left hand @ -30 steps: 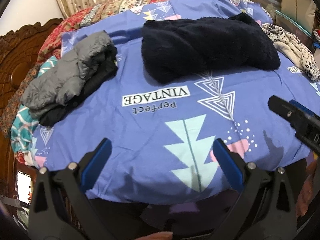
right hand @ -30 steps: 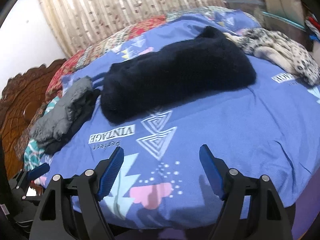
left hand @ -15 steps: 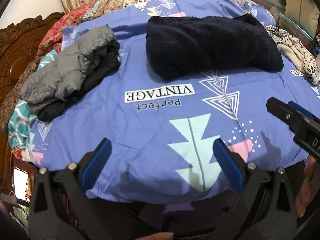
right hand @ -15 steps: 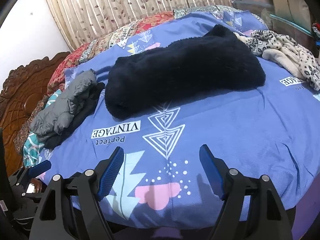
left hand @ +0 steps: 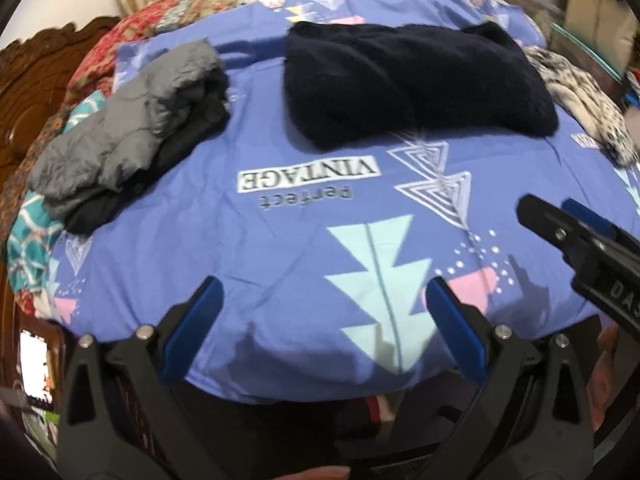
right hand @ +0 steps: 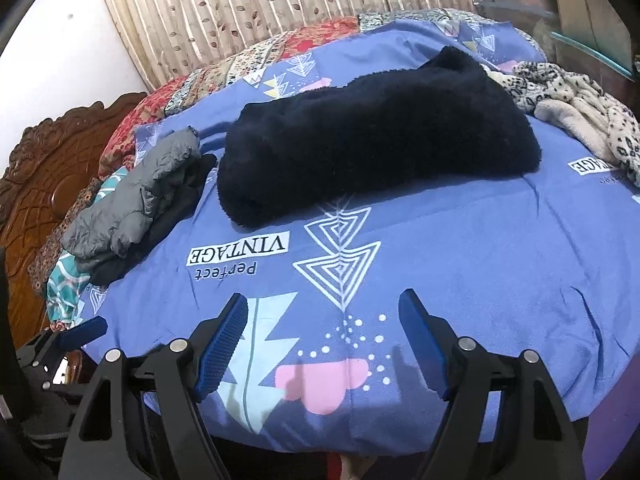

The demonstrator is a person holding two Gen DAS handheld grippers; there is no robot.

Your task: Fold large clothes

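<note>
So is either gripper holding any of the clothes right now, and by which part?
Nothing is held. The left gripper and the right gripper are both open above the bedsheet; the black fleece garment lies untouched farther back.

right claw (right hand: 322,344): bottom centre of the frame, blue pads spread wide, nothing between them, held above the near edge of the bed
left claw (right hand: 82,330): lower left edge, only one blue-padded tip and black frame in view
bed cover (right hand: 460,264): purple-blue, printed with triangles, a pink shape and the upside-down words "Perfect VINTAGE"
black fleece garment (right hand: 376,136): centre of the frame, folded into a long bundle lying across the cover
grey jacket (right hand: 136,200): left of the fleece, folded, resting on a dark item
leopard-print garment (right hand: 576,108): upper right, crumpled, beside the fleece
headboard (right hand: 36,184): carved wood, left edge
curtain (right hand: 280,4): beige, leaf pattern, top
</note>
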